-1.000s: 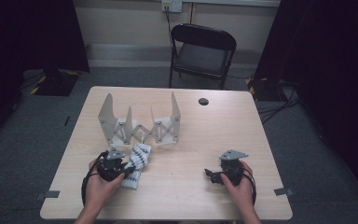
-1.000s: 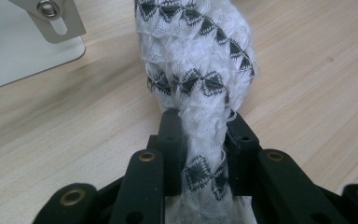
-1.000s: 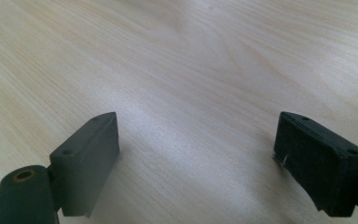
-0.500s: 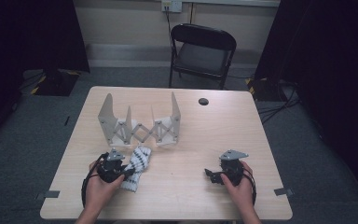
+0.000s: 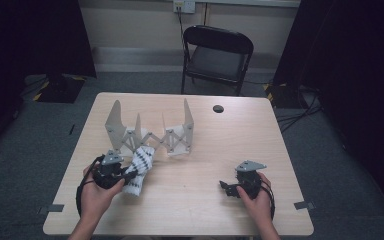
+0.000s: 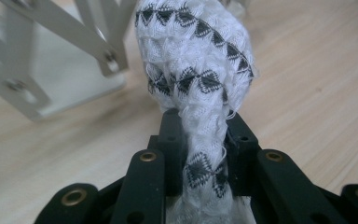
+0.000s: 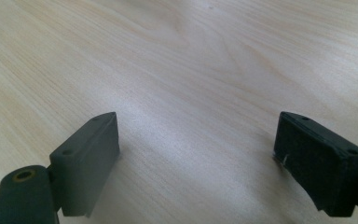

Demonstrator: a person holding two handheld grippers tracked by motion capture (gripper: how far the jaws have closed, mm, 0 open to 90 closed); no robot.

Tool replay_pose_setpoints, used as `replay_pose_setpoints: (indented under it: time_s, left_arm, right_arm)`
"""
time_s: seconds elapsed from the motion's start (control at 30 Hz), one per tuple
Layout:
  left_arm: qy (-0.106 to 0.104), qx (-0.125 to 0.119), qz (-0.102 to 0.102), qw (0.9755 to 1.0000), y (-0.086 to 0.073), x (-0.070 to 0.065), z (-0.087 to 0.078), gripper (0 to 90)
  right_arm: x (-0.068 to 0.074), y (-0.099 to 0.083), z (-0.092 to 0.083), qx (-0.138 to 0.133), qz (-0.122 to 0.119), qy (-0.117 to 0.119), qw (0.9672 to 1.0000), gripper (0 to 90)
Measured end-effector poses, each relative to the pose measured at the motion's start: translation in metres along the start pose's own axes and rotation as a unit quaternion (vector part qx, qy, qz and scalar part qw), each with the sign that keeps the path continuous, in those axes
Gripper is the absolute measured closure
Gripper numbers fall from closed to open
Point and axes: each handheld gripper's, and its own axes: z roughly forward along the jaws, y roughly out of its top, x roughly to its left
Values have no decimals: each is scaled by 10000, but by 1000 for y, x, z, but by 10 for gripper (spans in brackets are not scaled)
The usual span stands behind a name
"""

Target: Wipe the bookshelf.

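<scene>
Sock (image 6: 193, 70) pinched in the left gripper (image 6: 204, 140), just in front of the folding rack (image 5: 150, 132).
Black-and-white patterned, it hangs bunched between the squeezed fingers (image 6: 170, 140) above the table (image 5: 205, 200). The right gripper (image 7: 196, 154) rests near the table's front edge, its fingers (image 7: 86, 161) spread with only bare wood between them.

A recording studio or lab room is suggested. A plain wooden table (image 5: 190, 200) is set on grey carpet (image 5: 40, 150), framed by black curtains (image 5: 35, 35) on both sides. A black folding chair (image 5: 217, 55) is placed against a bare wall, cables (image 5: 300, 107) are trailed across the floor, and tape marks (image 5: 50, 208) are stuck beside the table.
</scene>
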Motion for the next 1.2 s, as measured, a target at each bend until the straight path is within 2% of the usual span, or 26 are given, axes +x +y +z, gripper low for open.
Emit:
replay_pose_setpoints:
  time_s: [0.17, 0.2, 0.23, 0.3, 0.43, 0.73, 0.8, 1.07, 1.2]
  left_arm:
    - [244, -306, 206, 9990, 25, 2, -24, 728]
    - [297, -406, 167, 9986, 28, 1, -29, 729]
    - [312, -422, 216, 9984, 30, 2, -31, 729]
    - [397, -462, 185, 9980, 32, 4, -32, 730]
    - [453, -250, 90, 9986, 23, 10, -20, 731]
    - [332, 133, -159, 9992, -3, 13, 15, 731]
    - [309, 234, -152, 9991, -8, 14, 20, 731]
    - [266, 366, -276, 9986, -22, 14, 33, 731]
    - [230, 398, -254, 9986, -25, 13, 34, 731]
  right_arm:
    - [0, 0, 0, 5, 9, 2, 10000, 134]
    - [0, 0, 0, 5, 10, 1, 10000, 134]
    - [0, 0, 0, 5, 12, 2, 10000, 134]
    - [0, 0, 0, 2, 5, 2, 10000, 134]
    - [0, 0, 0, 5, 4, 8, 10000, 134]
    - [0, 1, 1, 2, 3, 8, 10000, 134]
    - [0, 1, 0, 3, 1, 11, 10000, 134]
    - [0, 1, 1, 1, -1, 8, 10000, 134]
    - [0, 1, 1, 2, 4, 8, 10000, 134]
